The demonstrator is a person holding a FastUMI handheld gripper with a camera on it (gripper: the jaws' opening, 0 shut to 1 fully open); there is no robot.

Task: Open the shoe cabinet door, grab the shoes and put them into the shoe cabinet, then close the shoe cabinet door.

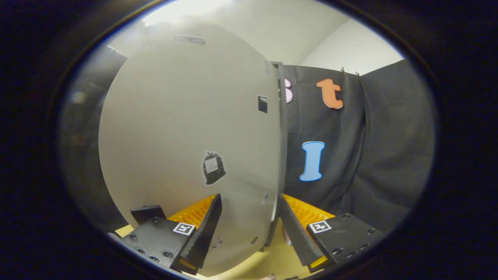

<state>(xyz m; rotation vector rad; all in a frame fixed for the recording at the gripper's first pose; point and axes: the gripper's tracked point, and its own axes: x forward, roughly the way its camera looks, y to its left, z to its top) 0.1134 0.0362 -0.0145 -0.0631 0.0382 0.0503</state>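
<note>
While tool gapes, cabinet door edge between its fingers

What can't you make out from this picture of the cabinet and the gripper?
- The pale grey cabinet door fills the gripper view, hiding the cabinet's inside.
- The small black sticker is too small to read.
- The open black two-finger gripper straddles the door's edge; contact is unclear.

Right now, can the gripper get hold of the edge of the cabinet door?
Probably yes. The gripper is open, and the free edge of the grey cabinet door lies just ahead, between its fingers. Nothing seems to block it; the black cloth wall hangs well beyond.
</note>
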